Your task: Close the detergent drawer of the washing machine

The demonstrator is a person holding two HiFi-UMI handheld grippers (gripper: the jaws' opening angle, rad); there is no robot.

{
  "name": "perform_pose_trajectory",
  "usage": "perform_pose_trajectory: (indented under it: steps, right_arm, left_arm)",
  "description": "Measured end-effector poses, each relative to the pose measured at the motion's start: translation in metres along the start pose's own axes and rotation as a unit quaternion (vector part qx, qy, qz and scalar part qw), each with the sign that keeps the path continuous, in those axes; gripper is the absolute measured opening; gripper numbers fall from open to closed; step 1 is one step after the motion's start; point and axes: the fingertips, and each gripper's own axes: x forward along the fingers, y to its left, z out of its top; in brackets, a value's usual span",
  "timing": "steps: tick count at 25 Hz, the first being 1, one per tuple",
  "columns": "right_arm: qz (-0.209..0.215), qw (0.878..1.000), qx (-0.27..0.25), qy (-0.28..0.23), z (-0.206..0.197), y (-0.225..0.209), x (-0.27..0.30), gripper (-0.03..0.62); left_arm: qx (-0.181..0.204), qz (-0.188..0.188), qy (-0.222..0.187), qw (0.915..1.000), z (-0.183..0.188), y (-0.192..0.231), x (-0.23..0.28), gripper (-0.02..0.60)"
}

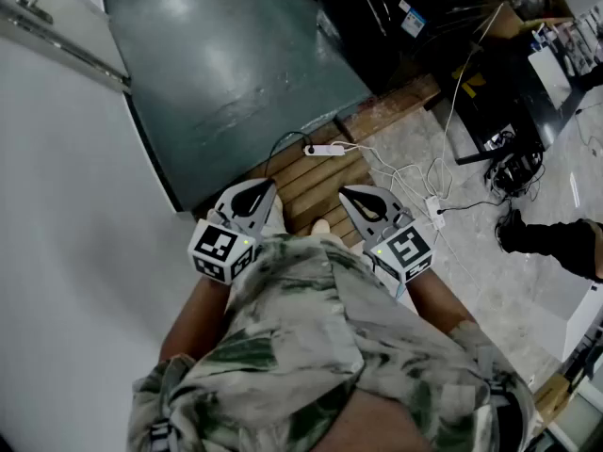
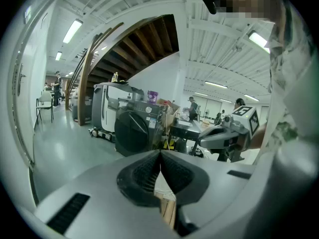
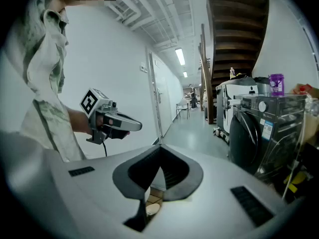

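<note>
Two grippers: both are held close to the body, above the wooden slats, well apart from the machine.
Left gripper: jaws pressed together, nothing between them.
Right gripper: jaws also meet at the tips, empty.
Washing machine: dark front-loader, ahead and to the right.
Detergent drawer: I cannot make it out from here.
Handling: I expect a light, stiff plastic drawer on slides. I would push flat on its front face with closed tips, not grasp it.
</note>
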Motion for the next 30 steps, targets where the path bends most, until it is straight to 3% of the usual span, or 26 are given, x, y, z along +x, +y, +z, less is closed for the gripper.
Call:
perform_pose_trajectory:
  steps: [16, 21, 23, 30]
  right_arm:
    - [0.029, 1.000, -0.012, 0.002, 0.020, -0.003, 0.063, 0.020]
    - [0.038, 0.999, -0.034, 0.011, 0.042, -0.005, 0.114, 0.021]
    - [0.038, 0.998, -0.040, 0.016, 0.055, -0.004, 0.140, 0.021]
    - [0.011, 0.998, -0.058, 0.024, 0.140, -0.001, 0.218, 0.036]
  left_arm:
    - [-0.008, 0.037, -0.024, 0.9990, 0.005, 0.069, -0.007, 0.025]
    - [-0.003, 0.053, -0.036, 0.9979, 0.019, 0.128, -0.007, 0.030]
    - [-0.002, 0.056, -0.044, 0.9975, 0.029, 0.158, -0.010, 0.063]
    - [0.010, 0.046, -0.051, 0.9976, 0.093, 0.249, -0.048, 0.094]
